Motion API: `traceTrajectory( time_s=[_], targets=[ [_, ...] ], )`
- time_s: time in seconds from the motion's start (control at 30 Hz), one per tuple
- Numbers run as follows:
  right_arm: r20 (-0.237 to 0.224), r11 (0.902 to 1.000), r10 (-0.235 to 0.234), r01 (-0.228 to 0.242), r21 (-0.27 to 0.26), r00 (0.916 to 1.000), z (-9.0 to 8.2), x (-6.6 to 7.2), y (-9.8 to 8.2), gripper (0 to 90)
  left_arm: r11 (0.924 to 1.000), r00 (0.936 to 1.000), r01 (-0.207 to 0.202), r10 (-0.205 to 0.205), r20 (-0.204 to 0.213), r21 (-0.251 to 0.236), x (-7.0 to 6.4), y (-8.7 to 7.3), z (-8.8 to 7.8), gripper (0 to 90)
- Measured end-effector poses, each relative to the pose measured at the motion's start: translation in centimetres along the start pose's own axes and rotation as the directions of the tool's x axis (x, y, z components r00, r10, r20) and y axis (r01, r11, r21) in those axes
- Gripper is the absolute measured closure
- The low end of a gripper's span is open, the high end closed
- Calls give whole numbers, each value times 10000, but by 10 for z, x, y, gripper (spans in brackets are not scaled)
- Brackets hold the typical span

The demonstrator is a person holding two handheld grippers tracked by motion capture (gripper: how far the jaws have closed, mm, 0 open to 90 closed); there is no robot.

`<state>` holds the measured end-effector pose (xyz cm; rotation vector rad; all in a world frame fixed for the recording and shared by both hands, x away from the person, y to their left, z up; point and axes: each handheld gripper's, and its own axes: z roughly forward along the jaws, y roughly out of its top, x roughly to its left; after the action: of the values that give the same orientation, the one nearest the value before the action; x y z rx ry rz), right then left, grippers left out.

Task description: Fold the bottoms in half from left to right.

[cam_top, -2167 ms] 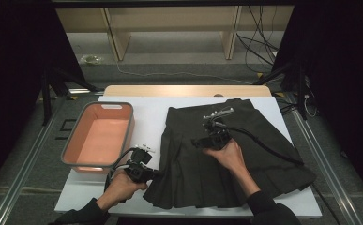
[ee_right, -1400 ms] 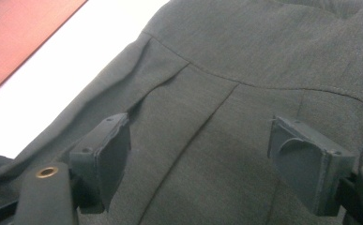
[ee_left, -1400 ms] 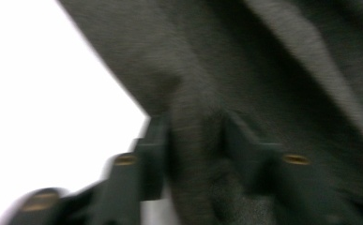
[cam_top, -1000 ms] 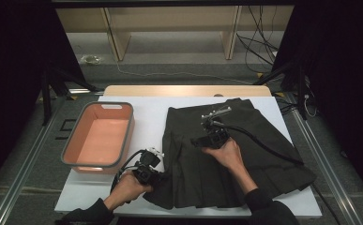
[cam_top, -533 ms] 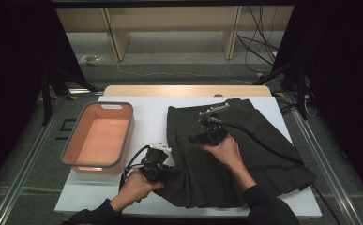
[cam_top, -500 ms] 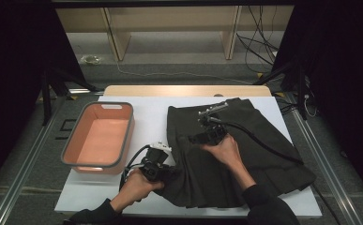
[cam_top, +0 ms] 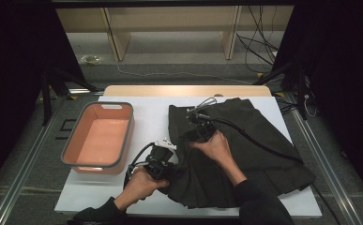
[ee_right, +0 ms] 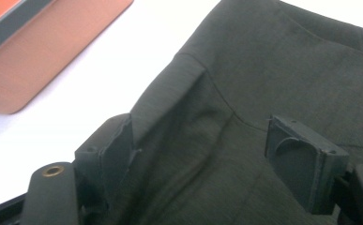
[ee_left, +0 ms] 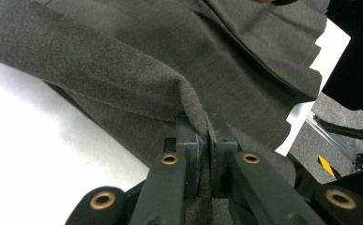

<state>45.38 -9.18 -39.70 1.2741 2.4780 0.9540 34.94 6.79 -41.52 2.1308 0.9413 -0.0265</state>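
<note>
- folding is the step in hand: a dark pleated skirt lies on the right half of the white tabletop, and its left edge is being lifted and carried over toward the middle of the cloth
- salmon tray sits near the tabletop's left edge, well apart from the skirt, with a bare white strip between its right rim and the cloth
- left gripper is at the skirt's lower left edge; in the left gripper view its jaws are pressed together on a raised ridge of the fabric, which drapes up from the table into the pinch
- right gripper rests on the skirt near its upper left corner; in the right gripper view the jaws stand wide apart with the cloth lying flat between them, gripping nothing, seemingly pinning the fabric down
- next move, as i judge it: carry the pinched edge rightward across the skirt and lay it down flat, while the right gripper steadies the top so the fold line stays straight
- room for moving: the skirt's right hem reaches close to the tabletop's right edge and its lower hem nears the front edge, so there is little spare there; the free space is the strip beside the tray
</note>
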Motion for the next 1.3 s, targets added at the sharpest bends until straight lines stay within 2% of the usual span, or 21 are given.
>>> traceTrajectory(
  time_s=[0.23, 0.33, 0.53, 0.7, 0.77, 0.9, 1.1, 1.17, 1.3],
  targets=[
    [-77, 10000, -73, 73, 29, 9999, 5, 5, 8, 252, 9996, 9996, -278, 279, 19, -35, -7, 6, 2, 854],
    [-350, 9999, 148, -149, -43, 9993, 7, 5, 12, 254, 9994, 9994, -348, 349, 43, -81, -10, 9, 2, 854],
    [-112, 9994, 198, -195, 278, 9997, 12, 3, 16, 272, 9971, 9975, -607, 623, 328, -467, -18, 13, -4, 853],
    [207, 9986, 139, -149, 514, 9997, 17, -1, 18, 301, 9957, 9960, -786, 805, 377, -482, -22, 16, -5, 854],
    [261, 9980, 260, -275, 575, 9993, 19, -3, 19, 327, 9955, 9958, -805, 825, 388, -509, -23, 17, -5, 854],
    [208, 9963, 331, -347, 793, 9992, 24, -4, 21, 459, 9942, 9947, -906, 931, 427, -577, -25, 19, -7, 854],
    [355, 9954, 104, -137, 949, 9993, 20, -6, 21, 794, 9944, 9948, -857, 889, 500, -623, -25, 21, -9, 852],
    [428, 9962, 58, -95, 861, 9991, 15, -7, 22, 847, 9942, 9945, -812, 854, 599, -699, -25, 23, -10, 852],
    [456, 9979, 44, -73, 647, 9989, 1, -12, 26, 860, 9920, 9922, -845, 924, 836, -936, -29, 32, -14, 852]
  ],
)
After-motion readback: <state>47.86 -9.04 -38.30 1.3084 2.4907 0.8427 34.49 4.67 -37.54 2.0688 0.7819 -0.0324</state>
